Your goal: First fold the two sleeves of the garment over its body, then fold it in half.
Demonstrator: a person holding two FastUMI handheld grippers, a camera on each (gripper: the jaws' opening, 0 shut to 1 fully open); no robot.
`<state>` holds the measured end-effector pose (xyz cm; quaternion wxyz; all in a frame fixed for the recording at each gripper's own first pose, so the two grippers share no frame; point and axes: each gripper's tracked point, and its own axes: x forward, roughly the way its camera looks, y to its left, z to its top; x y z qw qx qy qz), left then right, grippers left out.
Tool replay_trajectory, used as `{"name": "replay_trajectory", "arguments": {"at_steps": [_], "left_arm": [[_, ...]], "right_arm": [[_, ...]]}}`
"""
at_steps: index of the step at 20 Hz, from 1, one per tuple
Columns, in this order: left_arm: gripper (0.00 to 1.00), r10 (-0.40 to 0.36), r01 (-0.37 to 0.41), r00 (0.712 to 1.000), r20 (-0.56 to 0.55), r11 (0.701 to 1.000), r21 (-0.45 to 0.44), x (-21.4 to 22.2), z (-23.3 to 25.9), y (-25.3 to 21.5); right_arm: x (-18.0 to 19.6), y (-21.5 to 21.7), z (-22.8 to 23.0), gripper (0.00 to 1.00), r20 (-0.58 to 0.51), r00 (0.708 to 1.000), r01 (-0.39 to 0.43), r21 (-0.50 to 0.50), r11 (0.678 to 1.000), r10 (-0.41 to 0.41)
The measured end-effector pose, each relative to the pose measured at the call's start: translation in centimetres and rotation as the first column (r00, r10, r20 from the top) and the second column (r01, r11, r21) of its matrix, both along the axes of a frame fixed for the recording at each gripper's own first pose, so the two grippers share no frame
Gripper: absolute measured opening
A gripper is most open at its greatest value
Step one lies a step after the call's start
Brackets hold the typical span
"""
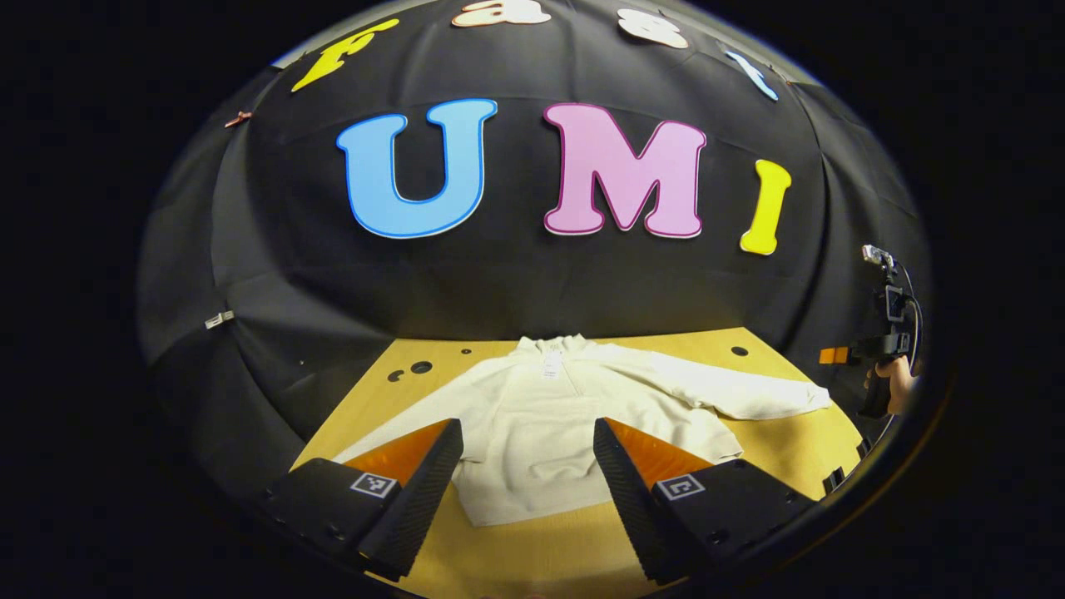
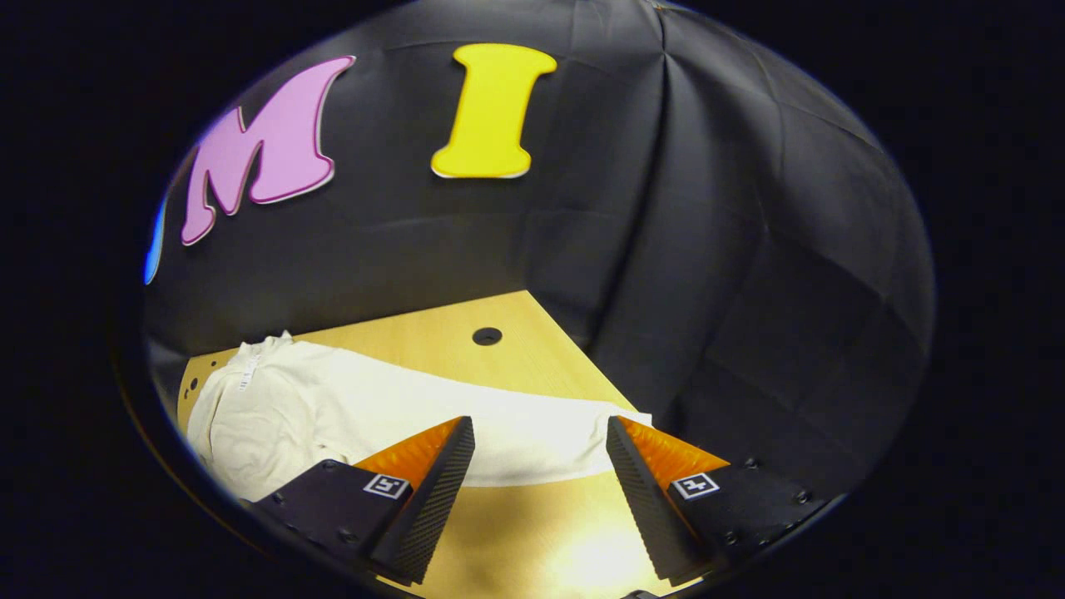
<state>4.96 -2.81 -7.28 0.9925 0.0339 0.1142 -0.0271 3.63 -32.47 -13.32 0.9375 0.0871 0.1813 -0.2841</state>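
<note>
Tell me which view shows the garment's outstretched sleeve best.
The right gripper view: the sleeve runs across the table to its cuff, close up between the open fingers. The left gripper view shows the same sleeve smaller, off to the side of the garment.

One garment point(image 1: 541, 433), two sleeves, two tongs, one table point(image 1: 774, 449).

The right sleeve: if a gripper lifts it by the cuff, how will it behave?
The sleeve is probably floppy: it lies flat and curved on the table. It looks thick and soft, so likely light yet droopy. It may drag the body, since they are joined.
</note>
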Motion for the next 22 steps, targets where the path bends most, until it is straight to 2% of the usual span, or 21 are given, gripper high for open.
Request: {"name": "replay_trajectory", "arguments": {"at_steps": [3,4,5,9,13,18,22], "left_arm": [[0.98,-0.014,0.015,1.000,-0.008,1.000,0.020,0.5,-0.2,-1.8],[0.92,-0.021,0.021,1.000,-0.011,1.000,0.023,0.7,-0.1,-2.5],[0.97,-0.025,0.025,1.000,-0.017,0.999,0.026,0.7,-0.2,-3.2],[0.95,-0.040,0.041,0.999,-0.027,0.999,0.035,1.1,0.0,-5.3],[0.95,-0.057,0.058,0.998,-0.035,0.998,0.034,1.1,-0.2,-6.2],[0.95,-0.040,0.042,0.998,-0.050,0.998,0.041,1.2,-0.3,-6.1],[0.95,-0.024,0.026,0.996,-0.086,0.999,0.021,1.4,-0.7,-6.1]], "right_arm": [[0.6,-3.2,-2.8,0.98,-0.046,0.997,0.060,0.073,0.996,-0.057],[0.8,-4.2,-3.9,0.98,-0.063,0.995,0.078,0.090,0.993,-0.072],[1.2,-5.1,-4.9,0.98,-0.081,0.993,0.092,0.100,0.991,-0.084],[2.7,-7.1,-7.7,0.98,-0.146,0.985,0.105,0.108,0.989,-0.089],[3.9,-7.2,-10.1,0.98,-0.196,0.977,0.118,0.140,0.983,-0.089],[3.9,-8.5,-12.4,0.98,-0.241,0.966,0.137,0.164,0.977,-0.095],[3.4,-8.5,-14.5,0.98,-0.261,0.958,0.187,0.257,0.948,-0.118]]}}
